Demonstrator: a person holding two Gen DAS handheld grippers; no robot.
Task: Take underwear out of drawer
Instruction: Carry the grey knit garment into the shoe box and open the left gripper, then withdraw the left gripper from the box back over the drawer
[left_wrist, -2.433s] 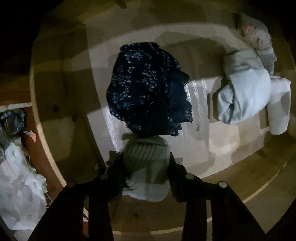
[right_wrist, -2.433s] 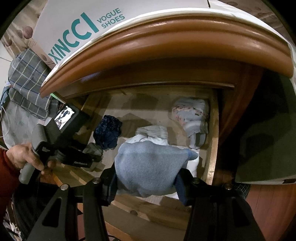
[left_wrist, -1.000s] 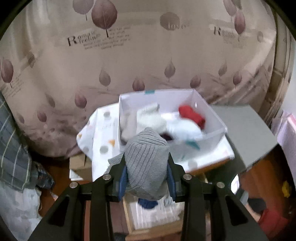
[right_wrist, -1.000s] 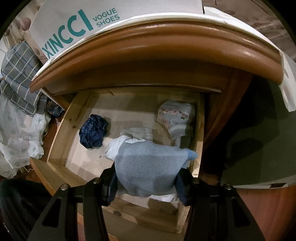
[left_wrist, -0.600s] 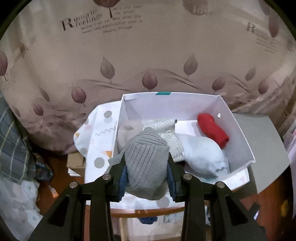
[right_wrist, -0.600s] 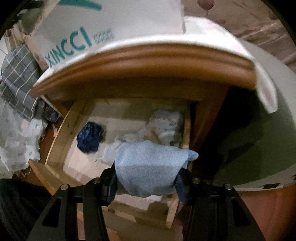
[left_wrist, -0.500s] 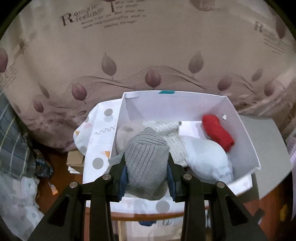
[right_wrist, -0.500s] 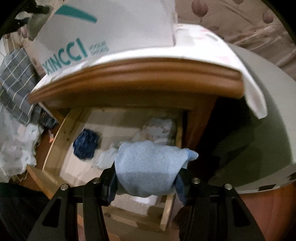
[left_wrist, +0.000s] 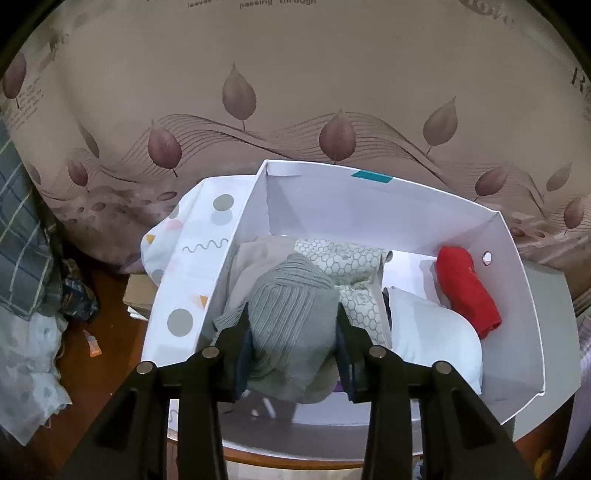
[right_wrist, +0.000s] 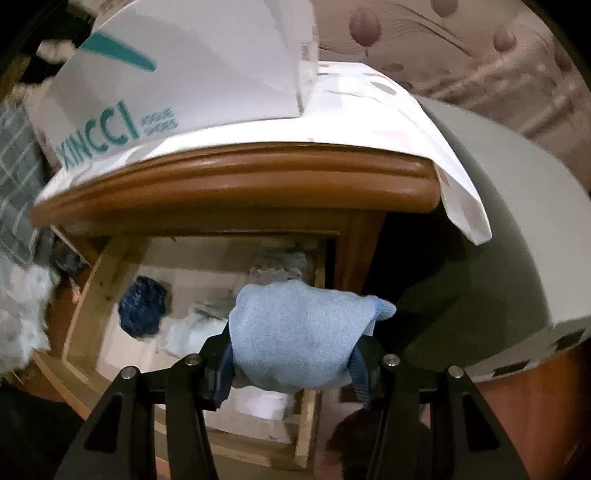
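My left gripper (left_wrist: 291, 325) is shut on a grey ribbed rolled garment (left_wrist: 291, 314) and holds it just over the near left part of a white shoe box (left_wrist: 369, 206). In the box lie a red roll (left_wrist: 467, 291), a white bundle (left_wrist: 436, 339), a honeycomb-patterned piece (left_wrist: 351, 266) and a beige piece (left_wrist: 255, 258). My right gripper (right_wrist: 295, 339) is shut on a light blue rolled garment (right_wrist: 299, 332) above the open wooden drawer (right_wrist: 92, 295). A dark blue patterned garment (right_wrist: 142, 306) and pale bundles (right_wrist: 192, 325) lie in the drawer.
The box stands on a dotted white cloth (left_wrist: 192, 266) on the brown cabinet top (right_wrist: 236, 184). A leaf-patterned curtain (left_wrist: 295, 92) hangs behind. A grey surface (right_wrist: 498, 221) is at the right. Checked fabric (left_wrist: 22, 240) and floor clutter lie at the left.
My left gripper has carried the grey garment from the drawer up to the white box and closer over it. My right gripper has risen above the drawer with the blue garment.
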